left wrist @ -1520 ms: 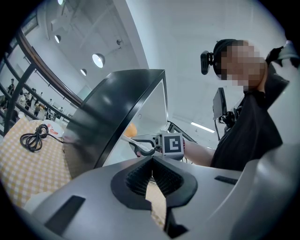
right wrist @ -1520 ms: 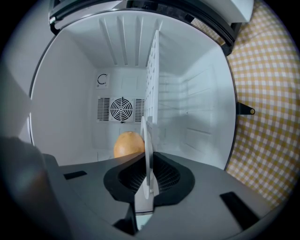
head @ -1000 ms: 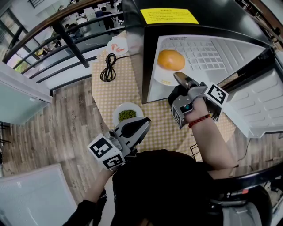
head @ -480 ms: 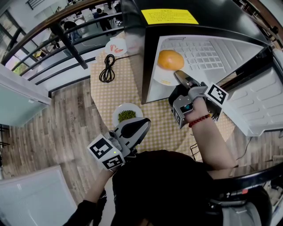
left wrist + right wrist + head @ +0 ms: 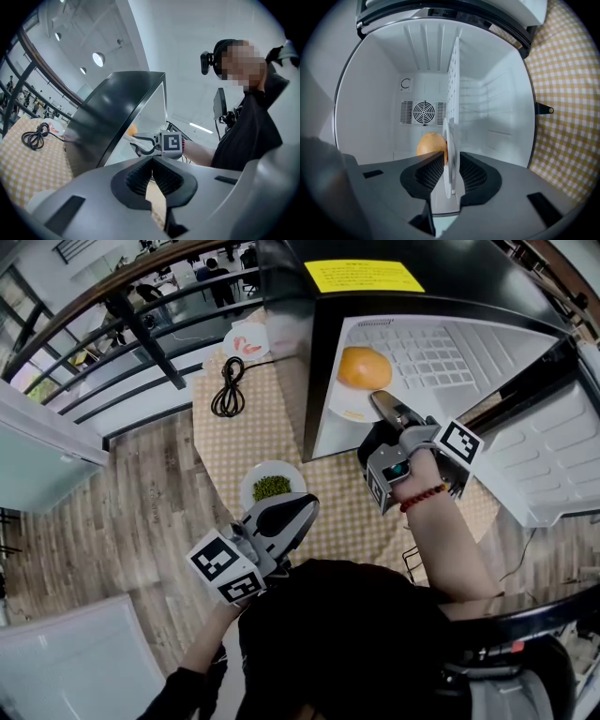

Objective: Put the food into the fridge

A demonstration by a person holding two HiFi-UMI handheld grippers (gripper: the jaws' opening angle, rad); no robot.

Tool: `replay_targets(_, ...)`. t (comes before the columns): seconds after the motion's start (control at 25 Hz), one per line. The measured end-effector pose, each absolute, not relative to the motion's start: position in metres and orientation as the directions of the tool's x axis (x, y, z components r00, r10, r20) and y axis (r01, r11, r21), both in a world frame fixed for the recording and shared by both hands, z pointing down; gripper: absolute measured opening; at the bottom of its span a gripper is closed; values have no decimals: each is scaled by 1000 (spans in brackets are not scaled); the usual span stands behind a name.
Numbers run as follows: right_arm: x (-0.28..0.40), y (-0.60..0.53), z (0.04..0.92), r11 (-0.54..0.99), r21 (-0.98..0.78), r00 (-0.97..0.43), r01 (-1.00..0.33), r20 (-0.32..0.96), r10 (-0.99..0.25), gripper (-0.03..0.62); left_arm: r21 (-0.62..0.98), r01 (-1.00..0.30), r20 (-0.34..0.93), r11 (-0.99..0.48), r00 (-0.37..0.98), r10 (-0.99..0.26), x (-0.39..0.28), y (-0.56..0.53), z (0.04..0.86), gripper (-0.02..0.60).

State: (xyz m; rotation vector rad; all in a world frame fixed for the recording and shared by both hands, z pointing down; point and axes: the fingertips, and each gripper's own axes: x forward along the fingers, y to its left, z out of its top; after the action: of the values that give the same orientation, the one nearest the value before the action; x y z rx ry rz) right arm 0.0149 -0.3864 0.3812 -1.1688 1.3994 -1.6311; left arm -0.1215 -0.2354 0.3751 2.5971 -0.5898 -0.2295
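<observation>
Wood-plank floor (image 5: 141,493) and a dark railing (image 5: 141,324) border a table under a checked cloth (image 5: 234,442), where a small black fridge (image 5: 281,324) with a yellow sticker (image 5: 364,276) on top stands with its door (image 5: 553,456) swung wide to the right. A person reaches the right gripper (image 5: 382,407) into the open compartment. Its jaws are opening, and the rim of a white plate (image 5: 345,409) stands between them with a gap showing on either side, so the pads no longer press on it. A round golden bun (image 5: 364,367) lies on that plate, inside the fridge, on the compartment's floor near the front edge. The right gripper view shows the bun just beyond the jaws, with a round fan grille (image 5: 423,112) on the back wall behind it and a white wire shelf (image 5: 453,79) edge-on above.

The left gripper (image 5: 152,161) hangs low near the person's body, its jaws together with nothing between them. Just beyond it on the cloth sits a second plate (image 5: 251,476) carrying green food (image 5: 272,487). A third plate (image 5: 234,334) with pink food (image 5: 249,345) rests at the table's far end, beside the fridge, and a coiled black cable (image 5: 228,385) lies between the two plates.
</observation>
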Motion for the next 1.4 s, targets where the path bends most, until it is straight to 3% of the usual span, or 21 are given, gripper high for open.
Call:
replay_targets(0.4, 11, -394, 389, -167, -986, -347, -27, 166, -923, 105, 477, -376, -32, -794, 896, -444, -134, -241, 389, 12)
replay_targets(1.0, 23, -385, 379, -81, -997, -434, 1, 73, -898, 118, 470, -456, -3, -756, 855, -518, -109, -227, 393, 12)
replay_targets(1.4, 77, -297, 369, -36, -999, -526, -9, 36, -849, 118, 423, -467, 0, -776, 857, -516, -22, -161, 373, 12)
